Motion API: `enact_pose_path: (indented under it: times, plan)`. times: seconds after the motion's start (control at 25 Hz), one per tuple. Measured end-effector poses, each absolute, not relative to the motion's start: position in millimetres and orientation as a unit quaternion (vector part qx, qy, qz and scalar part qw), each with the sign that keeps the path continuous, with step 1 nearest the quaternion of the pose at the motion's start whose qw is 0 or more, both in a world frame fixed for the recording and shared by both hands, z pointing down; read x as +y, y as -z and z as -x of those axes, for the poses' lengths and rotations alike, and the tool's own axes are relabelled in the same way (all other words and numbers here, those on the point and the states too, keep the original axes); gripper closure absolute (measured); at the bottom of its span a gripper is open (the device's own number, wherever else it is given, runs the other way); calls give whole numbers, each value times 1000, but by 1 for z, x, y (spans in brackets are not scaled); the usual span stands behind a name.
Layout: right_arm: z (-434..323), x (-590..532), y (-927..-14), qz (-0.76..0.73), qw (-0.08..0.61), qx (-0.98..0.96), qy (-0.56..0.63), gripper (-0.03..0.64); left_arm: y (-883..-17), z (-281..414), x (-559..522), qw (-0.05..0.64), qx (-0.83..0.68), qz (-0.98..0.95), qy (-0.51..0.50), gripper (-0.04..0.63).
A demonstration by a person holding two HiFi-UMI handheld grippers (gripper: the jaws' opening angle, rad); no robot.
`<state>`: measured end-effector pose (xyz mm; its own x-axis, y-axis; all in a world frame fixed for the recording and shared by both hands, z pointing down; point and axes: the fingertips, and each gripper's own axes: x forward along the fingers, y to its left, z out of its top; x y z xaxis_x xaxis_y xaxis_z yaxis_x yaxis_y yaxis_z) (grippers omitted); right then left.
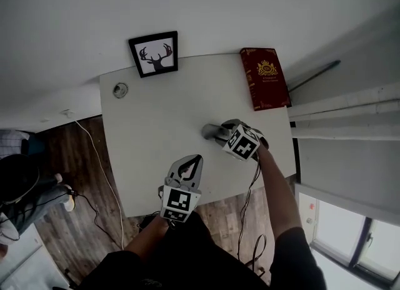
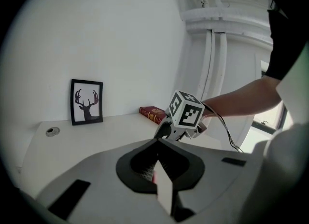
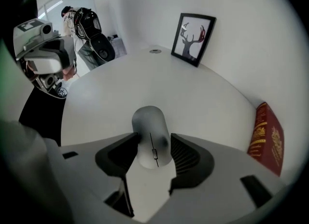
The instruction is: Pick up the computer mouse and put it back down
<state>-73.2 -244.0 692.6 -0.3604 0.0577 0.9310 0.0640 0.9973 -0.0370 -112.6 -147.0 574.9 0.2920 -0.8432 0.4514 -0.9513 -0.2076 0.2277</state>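
Grey computer mouse point(image 3: 149, 124) on the white table point(image 1: 150, 120) at frame centre, we hold our right gripper point(image 3: 153, 143) jaws apart astride it, our left gripper point(image 2: 157, 146) closed and empty

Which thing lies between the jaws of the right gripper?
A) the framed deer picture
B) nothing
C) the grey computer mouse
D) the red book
C: the right gripper view shows the grey computer mouse lying between the parted jaws of the right gripper.
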Motion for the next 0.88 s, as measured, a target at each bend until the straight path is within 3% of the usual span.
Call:
enact_pose_path:
  times: [0.4,0.88]
  plan:
    - [75,-247,-707,106,572,-810,-72,341,-581,117,-149,239,-579,-770,-117,595]
    - [76,-236,-714,125,600,-790,-26,331,-586,128,-149,245,-586,-764,-116,595]
